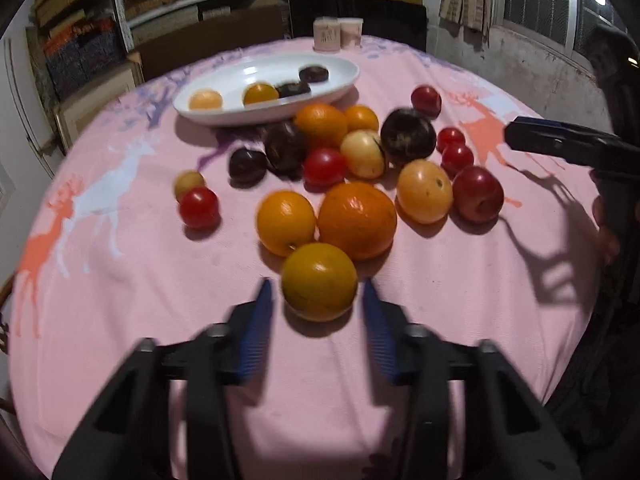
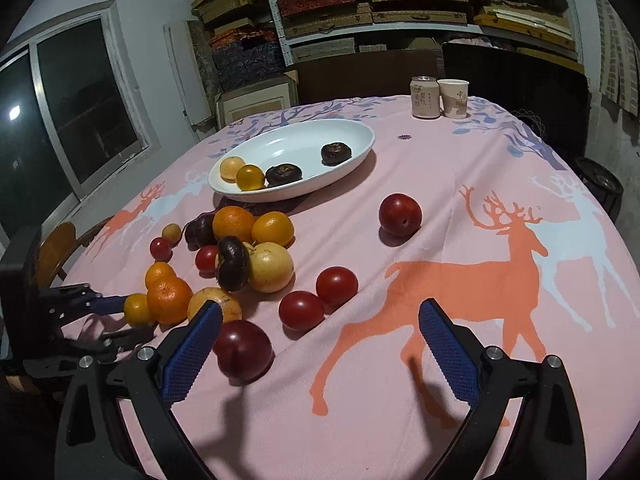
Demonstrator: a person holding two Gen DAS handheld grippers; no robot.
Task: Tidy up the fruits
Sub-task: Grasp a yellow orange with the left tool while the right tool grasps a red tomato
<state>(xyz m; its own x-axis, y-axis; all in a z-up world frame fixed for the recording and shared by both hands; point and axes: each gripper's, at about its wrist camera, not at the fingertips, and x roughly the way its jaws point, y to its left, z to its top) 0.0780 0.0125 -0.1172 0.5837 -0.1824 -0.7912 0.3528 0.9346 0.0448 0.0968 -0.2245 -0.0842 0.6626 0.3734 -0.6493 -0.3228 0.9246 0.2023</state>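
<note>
A pile of fruit lies on the pink deer tablecloth: oranges, yellow fruits, red tomatoes, red plums and dark purple fruits. A white oval plate (image 1: 344, 70) behind the pile holds two small orange-yellow fruits and two dark fruits; it also shows in the right wrist view (image 2: 360, 128). My left gripper (image 1: 318, 290) is open, its blue pads on either side of the nearest yellow-orange fruit (image 1: 319, 281), apart from it. My right gripper (image 2: 320, 312) is open and empty above the cloth, with a red plum (image 2: 243, 350) beside its left finger.
A drink can (image 2: 425, 97) and a paper cup (image 2: 453, 98) stand at the table's far edge. A lone red plum (image 2: 400, 214) lies right of the plate. Shelves of boxes fill the wall behind. A wooden chair (image 2: 56, 252) stands at the left.
</note>
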